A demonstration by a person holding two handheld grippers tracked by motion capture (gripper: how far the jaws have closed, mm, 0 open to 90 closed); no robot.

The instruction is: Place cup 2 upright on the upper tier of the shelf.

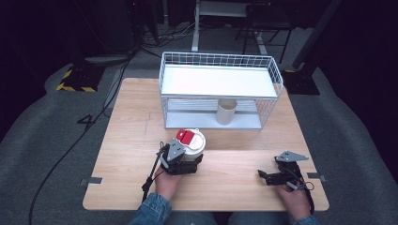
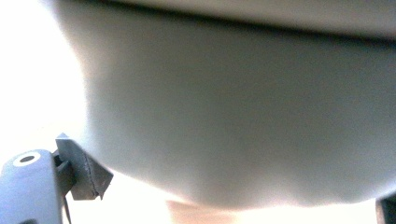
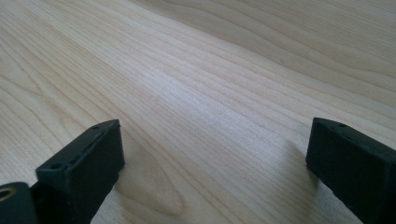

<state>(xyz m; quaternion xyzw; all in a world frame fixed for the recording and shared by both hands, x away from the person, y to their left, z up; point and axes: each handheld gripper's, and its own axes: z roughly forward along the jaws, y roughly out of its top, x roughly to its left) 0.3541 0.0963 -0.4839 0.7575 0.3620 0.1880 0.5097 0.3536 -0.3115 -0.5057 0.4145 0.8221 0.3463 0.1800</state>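
Left tool (image 1: 184, 158) is pinched on the white container (image 1: 194, 143) with the red lid flap, standing mid-worktop (image 1: 131, 164) just before the wire rack (image 1: 220, 89). My worry: its smooth round wall could slip out when I lift. Right tool (image 1: 268, 177) rests spread and empty, too far off to catch it

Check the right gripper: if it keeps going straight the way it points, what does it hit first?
Probably nothing soon. The right gripper, fingers open and empty, points leftward across bare table. The left gripper, holding the white container, lies roughly that way; depth unclear.
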